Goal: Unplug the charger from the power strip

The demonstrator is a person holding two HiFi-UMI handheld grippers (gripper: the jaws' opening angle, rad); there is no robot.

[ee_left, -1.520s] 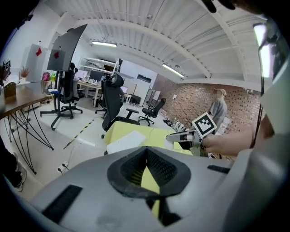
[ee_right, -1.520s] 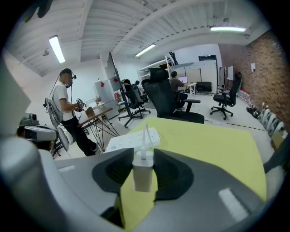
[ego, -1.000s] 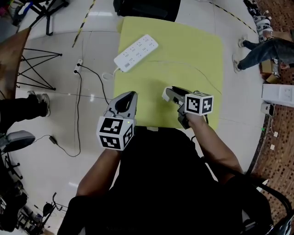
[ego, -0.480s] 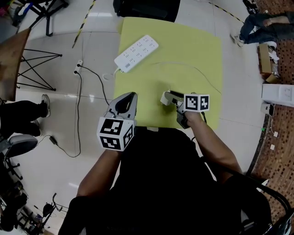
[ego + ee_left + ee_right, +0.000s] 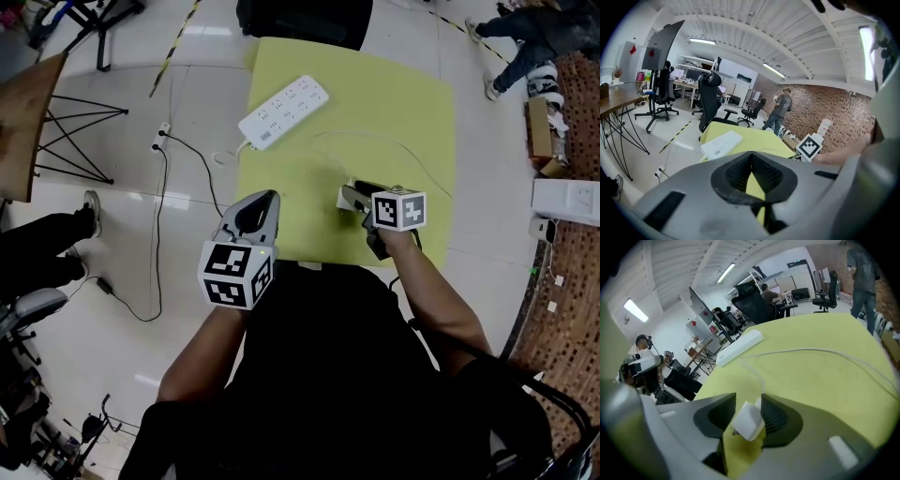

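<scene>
White charger [image 5: 747, 422] is already out of the power strip [image 5: 283, 112] at the far left and down on the yellow table [image 5: 403, 112], loose between my right tongs [image 5: 748, 401], which just opened up to drop it, while my left tongs [image 5: 751, 157] sit clenched on nothing.

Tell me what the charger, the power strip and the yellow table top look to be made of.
Charger: probably hard plastic, white, smooth and slightly glossy, with crisp moulded edges.
Power strip: likewise looks like rigid white plastic, matt-smooth, with socket holes.
Yellow table top: flat, even, matt; laminate or painted board perhaps, cannot tell which.
</scene>
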